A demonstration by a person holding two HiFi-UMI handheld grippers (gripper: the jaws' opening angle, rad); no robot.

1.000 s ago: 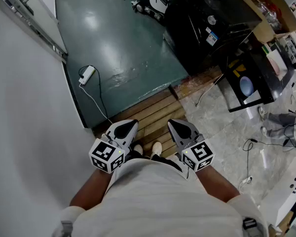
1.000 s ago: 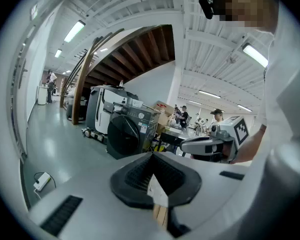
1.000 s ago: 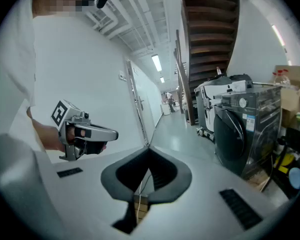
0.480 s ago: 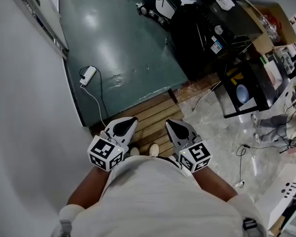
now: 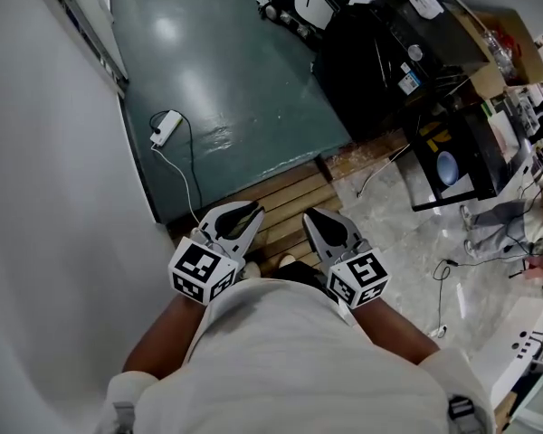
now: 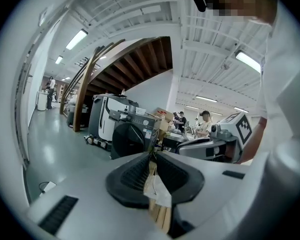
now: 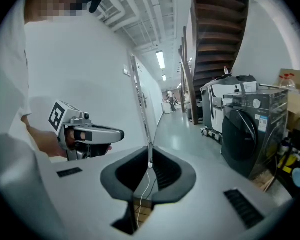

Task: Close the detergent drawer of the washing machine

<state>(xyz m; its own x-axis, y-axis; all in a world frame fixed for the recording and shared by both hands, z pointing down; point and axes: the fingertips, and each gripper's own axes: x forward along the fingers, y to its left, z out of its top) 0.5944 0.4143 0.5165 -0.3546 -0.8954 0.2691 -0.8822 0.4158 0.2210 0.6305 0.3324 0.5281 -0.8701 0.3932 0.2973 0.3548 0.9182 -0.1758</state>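
The black front-loading washing machine (image 5: 380, 57) stands at the upper right of the head view, several steps away from me; it also shows in the left gripper view (image 6: 132, 136) and in the right gripper view (image 7: 247, 139). Its detergent drawer is too small to make out. My left gripper (image 5: 242, 213) and right gripper (image 5: 317, 220) are held side by side close to my body, above the wooden slats. Both are shut with nothing between the pads, as the left gripper (image 6: 151, 155) and right gripper (image 7: 149, 153) show in their own views.
A white wall (image 5: 54, 242) runs along the left. A white power strip (image 5: 166, 127) with its cable lies on the green floor. Wooden slats (image 5: 285, 197) lie under my feet. A second dark machine (image 5: 448, 156), a cardboard box (image 5: 502, 34) and loose cables (image 5: 452, 269) crowd the right.
The head view has swung a little, so the washing machine sits slightly further right. The left gripper has edged forward and right. Both grippers stay shut near my body.
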